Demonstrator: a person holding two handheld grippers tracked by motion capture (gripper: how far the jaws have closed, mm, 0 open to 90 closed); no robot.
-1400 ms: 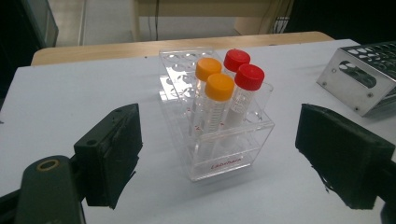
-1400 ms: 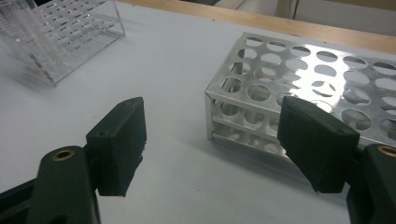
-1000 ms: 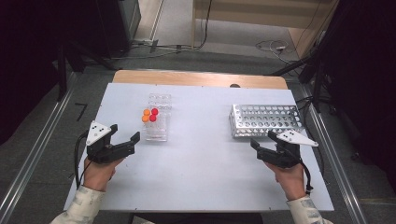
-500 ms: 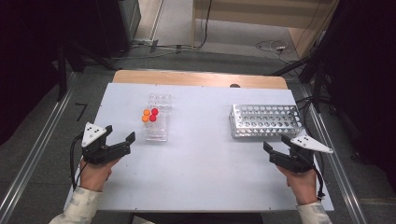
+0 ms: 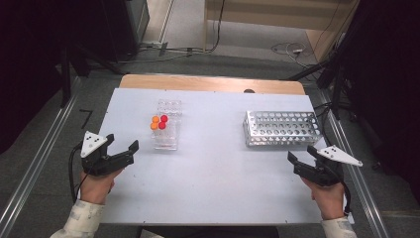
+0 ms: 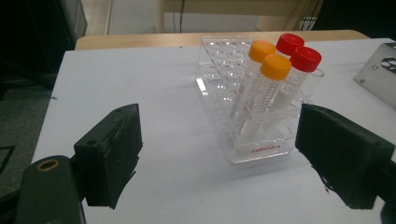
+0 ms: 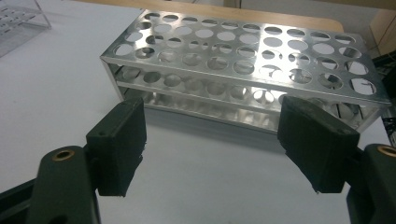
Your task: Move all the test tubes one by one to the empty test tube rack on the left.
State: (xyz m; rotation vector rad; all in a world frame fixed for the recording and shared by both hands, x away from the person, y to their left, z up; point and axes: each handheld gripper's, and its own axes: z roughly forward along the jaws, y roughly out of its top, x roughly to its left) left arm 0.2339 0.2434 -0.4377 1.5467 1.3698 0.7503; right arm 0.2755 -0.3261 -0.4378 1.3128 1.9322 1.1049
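Jaws on both grippers wide apart, nothing held. Left gripper (image 5: 121, 154) sits nearer the clear rack (image 6: 243, 102), which lies ahead & slightly right of its jaws; tubes upright, long axis vertical. Rack holds 2 orange-capped tubes (image 6: 268, 88) & 2 red-capped tubes (image 6: 301, 70). Right gripper (image 5: 302, 166) faces metal rack (image 7: 243, 60) just ahead; holes appear empty.

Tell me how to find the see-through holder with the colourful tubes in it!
Start at the big white table and look at its left half, just ahead of the left gripper. There stands a clear plastic rack holding four tubes, two with orange caps and two with red caps. The other rack, over on the right, is shiny metal and has no tubes in it.
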